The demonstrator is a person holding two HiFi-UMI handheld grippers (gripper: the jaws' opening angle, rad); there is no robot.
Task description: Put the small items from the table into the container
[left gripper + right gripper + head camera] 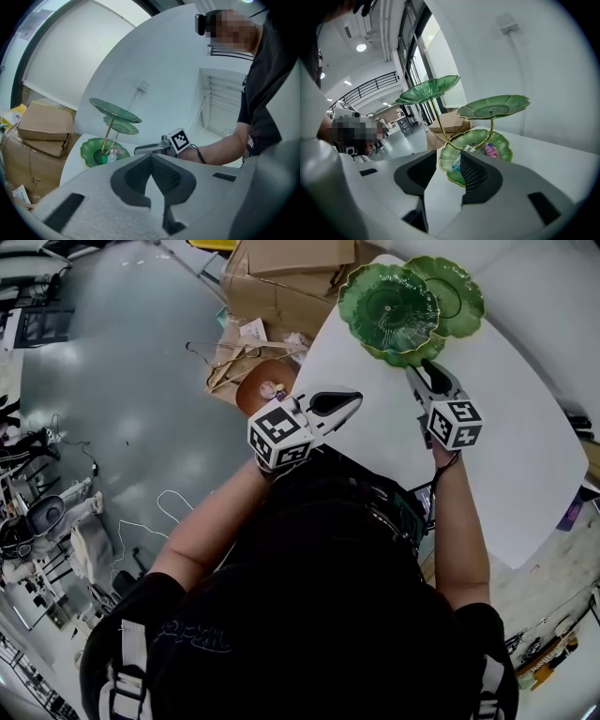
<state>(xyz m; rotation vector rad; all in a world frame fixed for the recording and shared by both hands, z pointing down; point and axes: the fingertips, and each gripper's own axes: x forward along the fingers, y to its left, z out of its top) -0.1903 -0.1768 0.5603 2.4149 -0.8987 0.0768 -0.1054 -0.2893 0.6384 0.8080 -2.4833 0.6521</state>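
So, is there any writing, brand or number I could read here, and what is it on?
Nothing here can be read.
Print on the black shirt: too blurred.
Labels on the cardboard boxes: too small.
Two marker cubes: square patterns, no letters.

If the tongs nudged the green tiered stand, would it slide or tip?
Likely top-heavy: the three-tier leaf stand carries wide leaves on thin gold stems, so a high push may tip it. Its bottom dish is broad, so a low push probably slides it on the smooth table. Looks rigid, possibly fragile.
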